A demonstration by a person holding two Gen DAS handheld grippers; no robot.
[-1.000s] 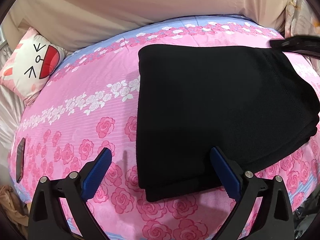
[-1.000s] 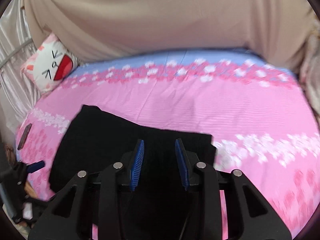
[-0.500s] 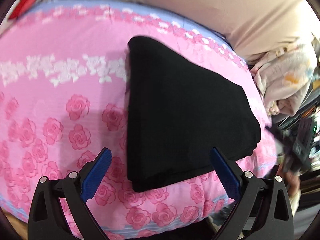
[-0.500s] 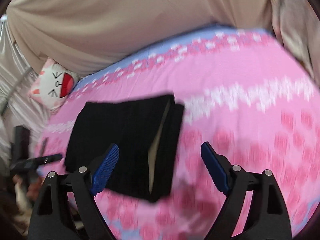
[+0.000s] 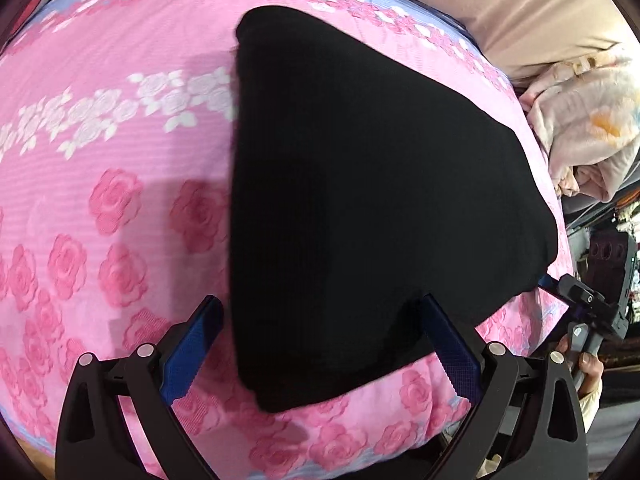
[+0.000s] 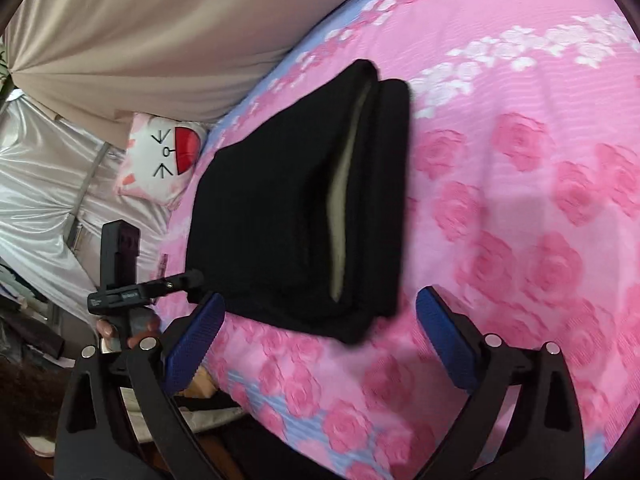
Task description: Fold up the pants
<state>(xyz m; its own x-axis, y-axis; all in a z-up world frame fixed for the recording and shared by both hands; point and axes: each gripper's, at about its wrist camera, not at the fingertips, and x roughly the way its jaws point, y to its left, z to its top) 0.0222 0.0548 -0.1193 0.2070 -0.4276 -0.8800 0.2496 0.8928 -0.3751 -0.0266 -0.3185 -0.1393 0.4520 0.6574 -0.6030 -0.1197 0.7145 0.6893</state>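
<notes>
Black pants [image 5: 360, 200] lie folded into a thick stack on the pink rose bedsheet [image 5: 100, 160]. My left gripper [image 5: 320, 312] hovers open over the stack's near corner, its blue pads on either side and not touching the cloth. From the right wrist the same pants [image 6: 288, 208] show a pale lining along the open fold. My right gripper [image 6: 322, 304] is spread wide and still opening; the stack's near edge sits between its tips, untouched. A hand holds each gripper: the right gripper [image 5: 576, 300] at the left wrist view's right edge, the left gripper [image 6: 176, 280] beside the stack.
A cat-face pillow [image 6: 164, 156] leans at the bed's far left. A beige curtain [image 6: 160, 20] and silver fabric [image 6: 40, 184] hang behind it. Pale bedding [image 5: 592, 120] is heaped past the bed's right side. The bed's edge runs just under both grippers.
The right gripper's jaws went from narrow over the pants to wide apart, and it drew back toward the bed's edge. The left gripper stayed open, tilted downward and shifted toward the stack's near corner.
</notes>
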